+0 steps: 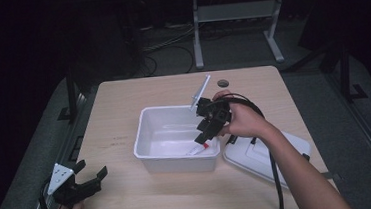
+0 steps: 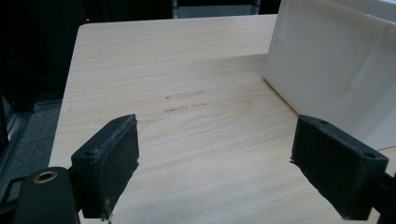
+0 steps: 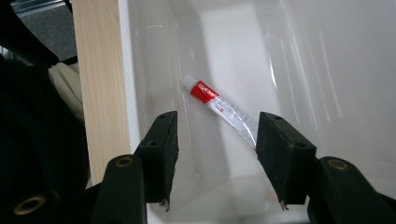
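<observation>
slim red-capped tube (image 3: 223,110) lying in glossy white plastic bin (image 3: 299,51), apparently flat, right claw (image 3: 217,161) open above

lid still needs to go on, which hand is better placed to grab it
Right: the right gripper hovers open over the white plastic bin, beside the white plastic lid. The left gripper waits at the table's far left corner.

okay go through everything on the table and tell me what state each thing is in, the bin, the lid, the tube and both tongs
White bin: open, upright on the table.
Lid: off, lying flat right of the bin.
Tube: lying on the bin's floor, red cap on.
Right tongs: open above the tube, holding nothing.
Left tongs: open, holding nothing.
</observation>
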Available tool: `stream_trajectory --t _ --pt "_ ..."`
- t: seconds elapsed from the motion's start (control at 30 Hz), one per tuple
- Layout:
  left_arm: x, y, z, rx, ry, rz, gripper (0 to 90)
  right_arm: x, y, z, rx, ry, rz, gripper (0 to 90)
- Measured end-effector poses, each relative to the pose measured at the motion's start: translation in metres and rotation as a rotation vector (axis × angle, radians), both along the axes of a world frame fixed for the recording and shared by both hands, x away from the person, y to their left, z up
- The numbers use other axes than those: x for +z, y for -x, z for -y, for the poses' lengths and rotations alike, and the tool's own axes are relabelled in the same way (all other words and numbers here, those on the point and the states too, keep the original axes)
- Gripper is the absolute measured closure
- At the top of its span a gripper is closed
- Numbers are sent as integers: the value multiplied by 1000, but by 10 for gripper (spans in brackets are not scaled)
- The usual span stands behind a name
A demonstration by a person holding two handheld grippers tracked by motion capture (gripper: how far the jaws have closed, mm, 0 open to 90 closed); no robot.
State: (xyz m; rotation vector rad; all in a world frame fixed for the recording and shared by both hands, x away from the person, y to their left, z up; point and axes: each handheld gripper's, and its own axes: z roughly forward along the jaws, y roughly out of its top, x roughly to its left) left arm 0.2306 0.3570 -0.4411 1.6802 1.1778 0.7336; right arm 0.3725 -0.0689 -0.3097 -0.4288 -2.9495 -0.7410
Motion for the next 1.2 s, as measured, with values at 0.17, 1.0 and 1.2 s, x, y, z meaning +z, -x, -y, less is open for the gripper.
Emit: stream_trajectory --t 0.17,1.0,1.2 --pt "0 0 0 -1 0 -2 141 10 0 17 -31 -12 17 435" --pt "-1 -1 3 -4 -9 -4 141 -4 0 125 -245 -7 15 363" --pt "-1 -1 3 -4 -9 -4 141 -18 -1 142 -283 -2 -5 366"
